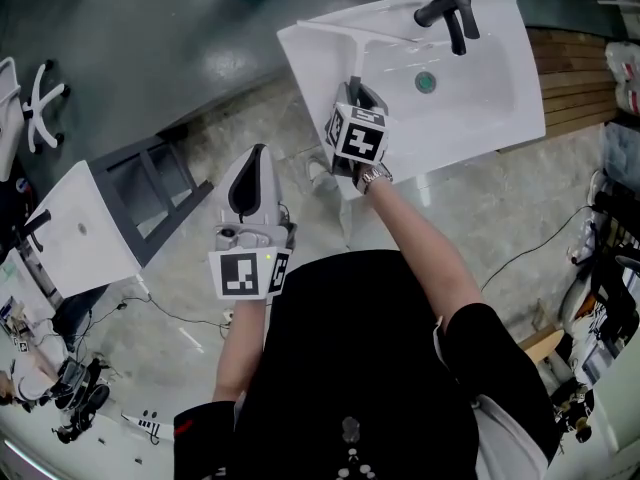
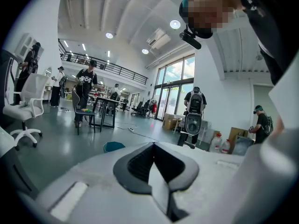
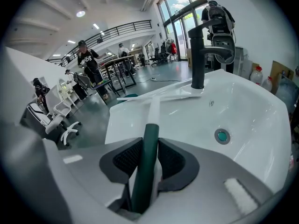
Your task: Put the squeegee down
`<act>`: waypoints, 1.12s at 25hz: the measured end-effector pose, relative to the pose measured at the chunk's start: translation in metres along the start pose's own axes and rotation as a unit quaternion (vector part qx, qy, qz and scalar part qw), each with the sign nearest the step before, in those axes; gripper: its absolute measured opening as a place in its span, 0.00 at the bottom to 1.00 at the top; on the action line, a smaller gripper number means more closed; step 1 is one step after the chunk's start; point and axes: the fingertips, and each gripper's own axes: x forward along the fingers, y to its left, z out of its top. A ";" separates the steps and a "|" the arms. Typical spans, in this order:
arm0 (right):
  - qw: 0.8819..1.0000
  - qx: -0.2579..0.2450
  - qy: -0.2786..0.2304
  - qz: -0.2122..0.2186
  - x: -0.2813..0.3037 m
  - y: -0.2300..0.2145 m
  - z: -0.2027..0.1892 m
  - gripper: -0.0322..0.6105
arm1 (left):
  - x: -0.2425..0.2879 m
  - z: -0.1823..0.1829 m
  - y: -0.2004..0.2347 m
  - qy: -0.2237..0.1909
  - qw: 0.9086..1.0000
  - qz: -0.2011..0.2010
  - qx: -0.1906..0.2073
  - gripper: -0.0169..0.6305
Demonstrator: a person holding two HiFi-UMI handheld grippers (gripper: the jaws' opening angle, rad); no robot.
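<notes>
Two grippers (image 1: 258, 158) (image 1: 354, 93), one squeegee (image 3: 148, 148), one sink (image 1: 490, 88)

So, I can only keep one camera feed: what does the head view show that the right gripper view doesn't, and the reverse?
Only the head view: the left gripper, held away from the sink, and a second white basin at the left. Only the right gripper view: the right gripper with its claw shut on the squeegee at the green handle, plus people in the hall behind. Both: the sink, its black faucet, the green drain and the squeegee's white blade near the faucet.
</notes>
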 end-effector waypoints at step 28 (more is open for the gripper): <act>0.994 -0.010 -0.098 0.043 -0.108 -0.021 0.022 0.06 | -0.028 0.007 -0.039 -0.031 0.998 -0.054 0.017 0.03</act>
